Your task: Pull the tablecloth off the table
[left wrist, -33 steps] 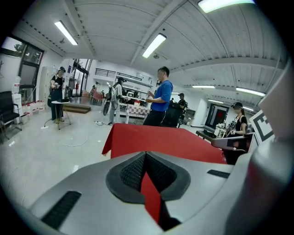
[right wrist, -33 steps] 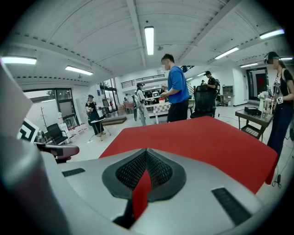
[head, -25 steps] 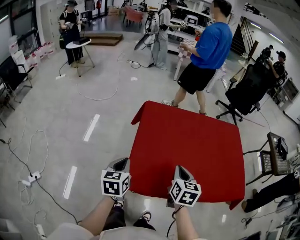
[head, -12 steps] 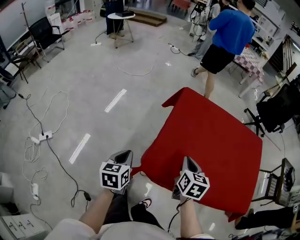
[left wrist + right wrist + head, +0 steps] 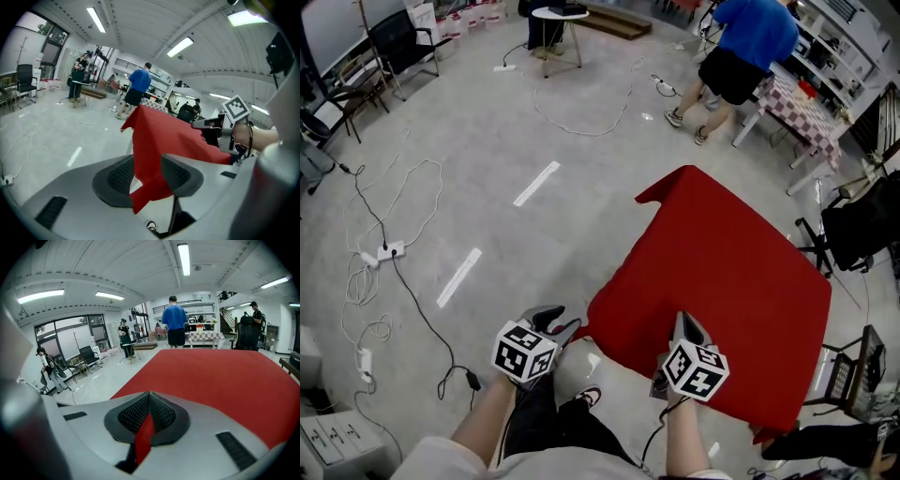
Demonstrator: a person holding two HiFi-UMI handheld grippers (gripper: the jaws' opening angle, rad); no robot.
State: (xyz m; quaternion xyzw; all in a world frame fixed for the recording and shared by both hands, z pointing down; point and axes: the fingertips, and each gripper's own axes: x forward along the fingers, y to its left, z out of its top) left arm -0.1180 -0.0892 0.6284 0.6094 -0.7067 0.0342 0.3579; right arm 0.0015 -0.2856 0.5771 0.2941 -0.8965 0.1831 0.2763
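**Edges and clearance.** The red tablecloth (image 5: pixel 722 281) covers the whole surface, which is hidden beneath it in the head view. The near edge of the tablecloth runs from the left tongs (image 5: pixel 558 323) past the right tongs (image 5: pixel 684 321) to a drooping corner at the lower right. The left edge runs away from the operator to the far corner, which hangs in a fold. Left of this edge the grey floor (image 5: pixel 487 187) is open. Loose cables (image 5: pixel 384 253) lie on it, well apart from the tablecloth. On the right side a black office chair (image 5: pixel 862 225) stands just beside the far right edge. A person in a blue shirt (image 5: pixel 750 37) stands beyond the far corner, well apart from it.

**Left tongs.** In the left gripper view the jaws are opening. The near left corner of the tablecloth hangs down between the two dark pads (image 5: pixel 117 176). The pads stand apart and do not press on it. The tip of the corner droops below the jaws.

**Right tongs.** In the right gripper view the jaws are together and clamped on the near edge of the tablecloth. A narrow red strip of cloth shows between the pads (image 5: pixel 164 413) and trails down toward the camera. Beyond the jaws the tablecloth lies flat and smooth.

**Relative position.** Both tongs sit at the near edge, the left at the corner and the right further along the edge.
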